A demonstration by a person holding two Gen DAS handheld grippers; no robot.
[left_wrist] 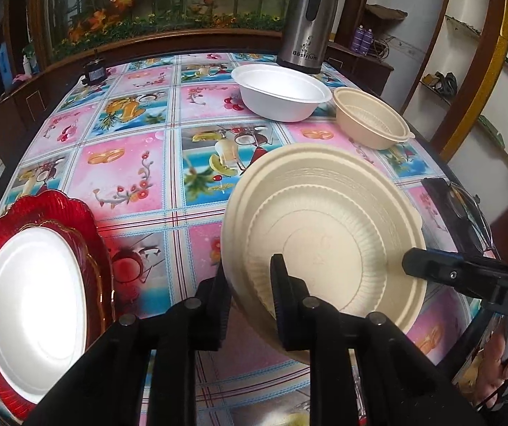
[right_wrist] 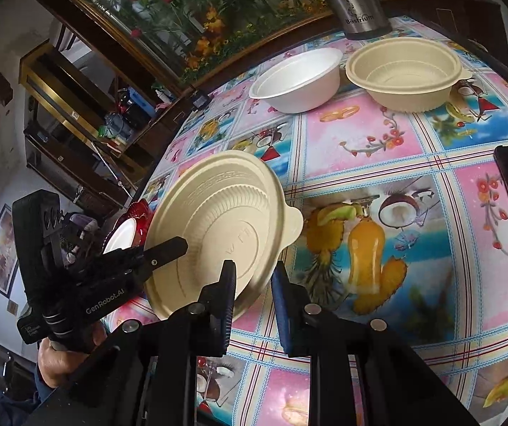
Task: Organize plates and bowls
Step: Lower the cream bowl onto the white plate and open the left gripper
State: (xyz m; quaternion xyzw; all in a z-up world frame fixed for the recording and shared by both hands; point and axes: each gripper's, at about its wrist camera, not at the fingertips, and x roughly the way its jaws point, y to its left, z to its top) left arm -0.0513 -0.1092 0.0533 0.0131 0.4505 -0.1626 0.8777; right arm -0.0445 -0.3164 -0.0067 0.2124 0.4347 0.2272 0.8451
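Above the patterned surface, tilted beige bowl is pinched by its rim in left claw and right claw, both clamped; slippage or buckling is risked if pulls differ.

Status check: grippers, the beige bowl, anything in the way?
Left gripper and right gripper both shut on the beige bowl, tilted above the table. Nothing blocking.
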